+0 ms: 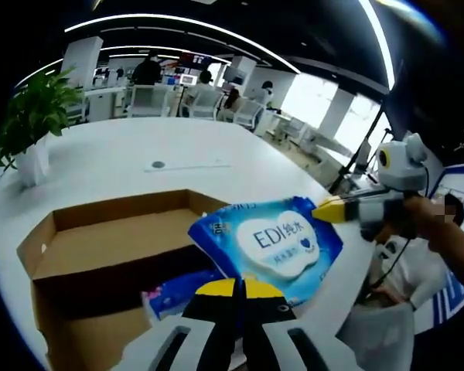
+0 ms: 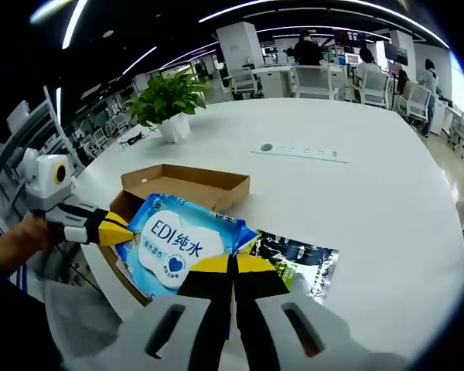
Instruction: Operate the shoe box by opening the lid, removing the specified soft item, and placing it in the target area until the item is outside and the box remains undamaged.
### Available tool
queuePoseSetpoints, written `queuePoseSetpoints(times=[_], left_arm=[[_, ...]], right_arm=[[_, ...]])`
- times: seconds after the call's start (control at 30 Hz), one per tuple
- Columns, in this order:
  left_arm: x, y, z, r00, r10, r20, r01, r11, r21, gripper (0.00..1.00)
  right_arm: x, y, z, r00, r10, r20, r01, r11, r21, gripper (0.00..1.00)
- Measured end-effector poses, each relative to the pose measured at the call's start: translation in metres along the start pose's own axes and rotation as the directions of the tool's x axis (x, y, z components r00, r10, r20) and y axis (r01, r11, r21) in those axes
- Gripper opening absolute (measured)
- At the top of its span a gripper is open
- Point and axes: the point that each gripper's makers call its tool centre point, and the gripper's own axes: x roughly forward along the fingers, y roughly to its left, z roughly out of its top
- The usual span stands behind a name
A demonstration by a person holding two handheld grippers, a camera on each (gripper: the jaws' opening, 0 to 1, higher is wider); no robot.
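With both claws pinched shut on opposite edges of the blue wipes pack (image 2: 179, 246), which I hold above the open shoe box (image 2: 187, 182), uneven pulling between my left claw (image 1: 237, 287) and right claw (image 2: 233, 265) could tear it or drop it onto the white counter (image 2: 371, 201).

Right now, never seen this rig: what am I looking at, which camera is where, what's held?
No robot: a person holds a two-jaw gripper in each hand, with a fisheye camera riding on each. The left gripper view looks along the left gripper; the right gripper view looks along the right gripper. Both sets of jaws are shut on opposite edges of a blue wet-wipes pack, held above an open cardboard box on a white table. A dark printed packet lies beside the box, and a potted plant stands further back.
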Motion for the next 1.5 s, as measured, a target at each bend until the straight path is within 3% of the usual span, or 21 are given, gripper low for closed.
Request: queuePoseSetpoints(times=[1.0, 1.5], left_arm=[[0.054, -0.05, 0.022, 0.998, -0.057, -0.015, 0.058, 0.996, 0.062, 0.0], [0.09, -0.054, 0.026, 0.996, -0.062, -0.071, 0.07, 0.991, 0.113, 0.0]], right_arm=[[-0.028, -0.067, -0.004, 0.996, -0.086, -0.005, 0.086, 0.996, 0.028, 0.0], [-0.012, -0.103, -0.013, 0.993, -0.118, -0.029, 0.119, 0.992, 0.044, 0.0]])
